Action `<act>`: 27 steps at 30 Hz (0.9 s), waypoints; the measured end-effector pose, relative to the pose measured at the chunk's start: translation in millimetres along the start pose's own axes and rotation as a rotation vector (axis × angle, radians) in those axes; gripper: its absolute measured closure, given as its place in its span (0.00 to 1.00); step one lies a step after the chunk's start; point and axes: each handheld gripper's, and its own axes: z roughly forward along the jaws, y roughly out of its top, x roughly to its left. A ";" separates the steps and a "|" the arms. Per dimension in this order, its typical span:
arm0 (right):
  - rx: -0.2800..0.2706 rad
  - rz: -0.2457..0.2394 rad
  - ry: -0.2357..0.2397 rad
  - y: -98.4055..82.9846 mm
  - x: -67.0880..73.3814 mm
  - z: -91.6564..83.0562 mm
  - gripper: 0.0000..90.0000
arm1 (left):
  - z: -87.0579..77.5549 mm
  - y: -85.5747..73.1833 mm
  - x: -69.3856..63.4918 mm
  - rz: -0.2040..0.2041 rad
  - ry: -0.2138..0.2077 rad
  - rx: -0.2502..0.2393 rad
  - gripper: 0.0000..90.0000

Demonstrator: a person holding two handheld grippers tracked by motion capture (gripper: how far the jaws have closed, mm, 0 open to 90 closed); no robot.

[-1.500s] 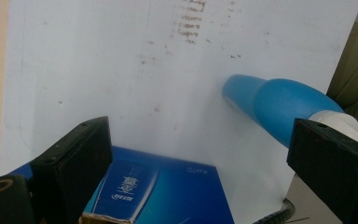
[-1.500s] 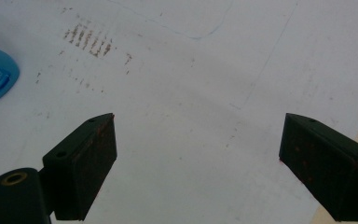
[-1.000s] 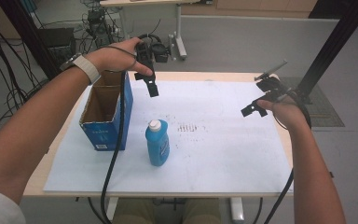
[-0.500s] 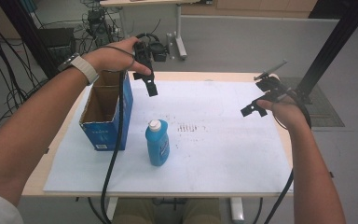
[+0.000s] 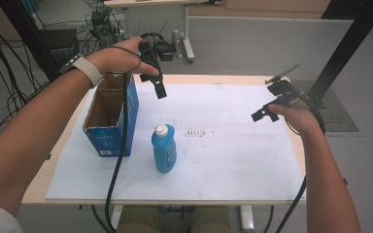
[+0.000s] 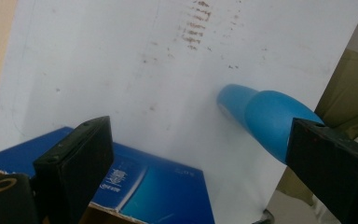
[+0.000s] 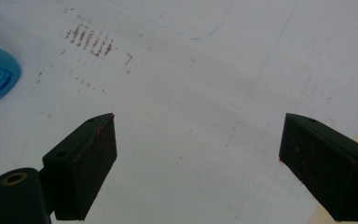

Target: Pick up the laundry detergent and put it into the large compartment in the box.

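Both sets of jaws stand wide apart, empty. Left gripper (image 5: 158, 85) hovers above the table's far-left part; right gripper (image 5: 267, 112) near the right edge. Blue bottle (image 5: 164, 148) stands upright mid-table, just beside the open box (image 5: 108, 116). Risk: a sideways approach could topple it. Box interior is mostly hidden.

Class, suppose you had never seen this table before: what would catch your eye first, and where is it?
The blue bottle with its white cap stands upright near the middle of the white sheet. Just to its left stands an open blue cardboard box. The left gripper hangs above the sheet beside the box's far end, the right gripper at the sheet's right edge, both with jaws open and holding nothing.
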 end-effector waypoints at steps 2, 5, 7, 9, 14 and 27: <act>-0.003 0.003 -0.001 -0.9 -0.3 0.0 0.12 | -2.1 1.2 -4.4 -0.061 0.022 0.002 0.09; -0.003 0.005 0.001 -1.4 -0.5 0.1 0.12 | -4.8 3.1 -9.2 -0.121 0.027 0.010 0.09; -0.002 0.005 0.000 -1.8 -0.1 0.0 0.12 | -7.9 3.2 -9.6 -0.165 0.006 0.012 0.10; -0.002 0.005 0.000 -1.9 0.0 -0.2 0.12 | -9.6 2.4 -9.5 -0.188 -0.007 0.008 0.10; -0.005 0.002 -0.001 -2.7 1.5 -1.6 0.12 | -16.8 4.8 -13.5 -0.341 -0.041 0.033 0.13; -0.007 -0.004 -0.002 -3.2 6.3 -3.2 0.12 | -21.2 -6.7 -22.2 -0.632 -0.071 0.023 0.14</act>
